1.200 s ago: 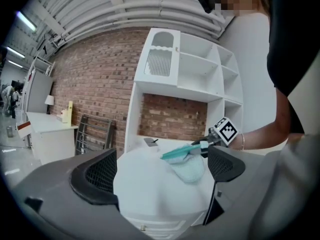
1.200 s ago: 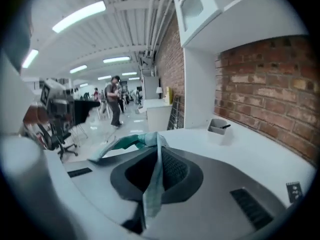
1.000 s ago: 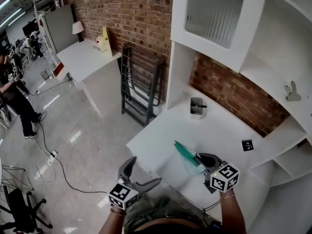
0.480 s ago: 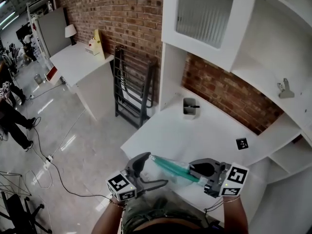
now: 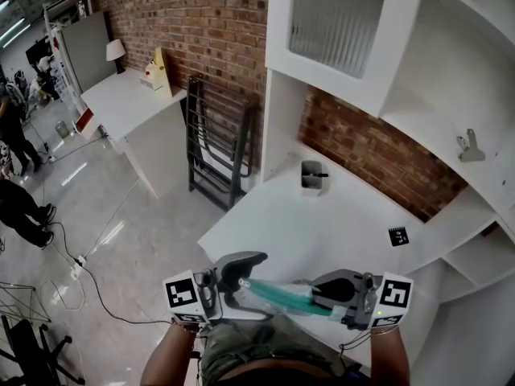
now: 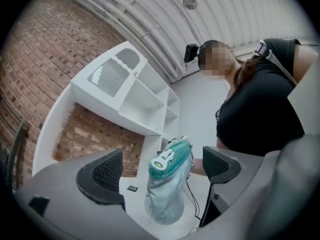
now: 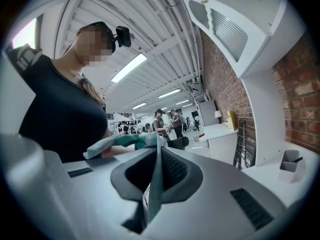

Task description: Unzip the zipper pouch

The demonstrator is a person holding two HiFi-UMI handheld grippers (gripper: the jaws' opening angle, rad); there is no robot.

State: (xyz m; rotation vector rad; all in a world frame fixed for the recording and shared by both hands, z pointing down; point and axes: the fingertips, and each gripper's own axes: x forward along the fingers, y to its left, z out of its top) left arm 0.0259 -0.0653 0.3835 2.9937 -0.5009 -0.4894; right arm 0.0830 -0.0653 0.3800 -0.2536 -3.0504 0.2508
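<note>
A teal zipper pouch (image 5: 280,294) hangs level in the air in front of the white desk (image 5: 273,223), stretched between my two grippers. My right gripper (image 5: 319,294) is shut on its right end; in the right gripper view the fabric edge (image 7: 154,184) is pinched between the pads and the pouch (image 7: 120,141) runs away beyond them. My left gripper (image 5: 254,286) stands open around the other end. Its jaws have just been closing a little, and in the left gripper view the pouch (image 6: 167,194) with its white zipper pull (image 6: 162,159) sits between the pads (image 6: 102,174) untouched.
A grey pen cup (image 5: 312,177) and a small black marker tag (image 5: 398,236) sit on the desk. White cabinets and shelves (image 5: 451,95) rise behind it. A black folded rack (image 5: 217,151) leans on the brick wall. People (image 5: 16,207) and a cable (image 5: 96,272) are at the left.
Both grippers rose. The right one lifted the pouch off the desk and turned it level. The left one swung up until its open jaws straddled the pouch's free end.
</note>
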